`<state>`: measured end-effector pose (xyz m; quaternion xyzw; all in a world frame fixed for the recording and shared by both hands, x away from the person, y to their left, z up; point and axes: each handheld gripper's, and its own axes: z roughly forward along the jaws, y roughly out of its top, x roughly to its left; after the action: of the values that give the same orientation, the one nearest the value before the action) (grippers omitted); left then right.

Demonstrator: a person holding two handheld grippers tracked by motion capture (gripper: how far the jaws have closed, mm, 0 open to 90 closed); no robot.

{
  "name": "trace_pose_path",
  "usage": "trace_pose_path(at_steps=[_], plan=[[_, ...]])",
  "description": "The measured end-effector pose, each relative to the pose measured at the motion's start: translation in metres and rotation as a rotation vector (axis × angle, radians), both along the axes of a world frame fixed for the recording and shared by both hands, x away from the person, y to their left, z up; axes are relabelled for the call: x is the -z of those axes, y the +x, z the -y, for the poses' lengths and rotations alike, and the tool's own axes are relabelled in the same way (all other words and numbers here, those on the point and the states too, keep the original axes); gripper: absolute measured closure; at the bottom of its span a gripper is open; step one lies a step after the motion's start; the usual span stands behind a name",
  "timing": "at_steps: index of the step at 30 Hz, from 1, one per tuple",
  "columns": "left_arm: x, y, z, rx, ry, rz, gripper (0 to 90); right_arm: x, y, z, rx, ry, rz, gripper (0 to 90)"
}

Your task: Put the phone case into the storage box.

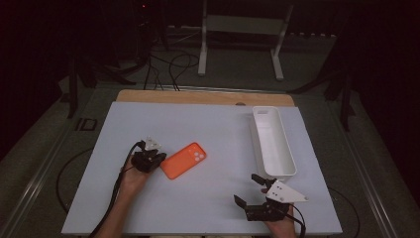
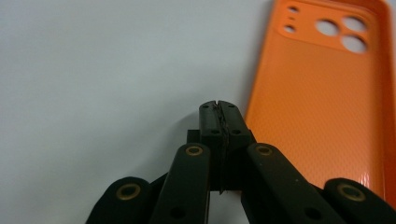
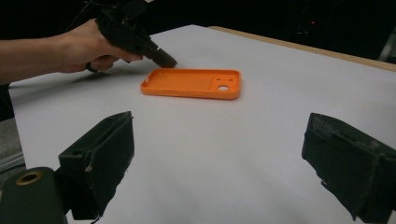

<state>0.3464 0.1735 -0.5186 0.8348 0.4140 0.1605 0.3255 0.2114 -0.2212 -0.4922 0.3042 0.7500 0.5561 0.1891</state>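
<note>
Centrally, orange phone case (image 1: pixel 183 159) on white table (image 1: pixel 208 208); left gripper (image 1: pixel 157 157), jaws closed and empty, beside its left edge; right gripper (image 1: pixel 247 191) gaping, near right.

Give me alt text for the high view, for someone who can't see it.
An orange phone case lies on a white table, with the left gripper, fingers shut, at its near left edge. The right gripper rests open at the near right, beside a long white tray. A person's hands hold both grippers.
</note>
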Motion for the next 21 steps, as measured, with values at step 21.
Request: trace_pose_path(at_steps=[21], plan=[[-0.022, -0.022, -0.005, 0.006, -0.114, 0.096, 84.0, 0.000, 0.000, 0.001, 0.009, 0.004, 0.010, 9.3]])
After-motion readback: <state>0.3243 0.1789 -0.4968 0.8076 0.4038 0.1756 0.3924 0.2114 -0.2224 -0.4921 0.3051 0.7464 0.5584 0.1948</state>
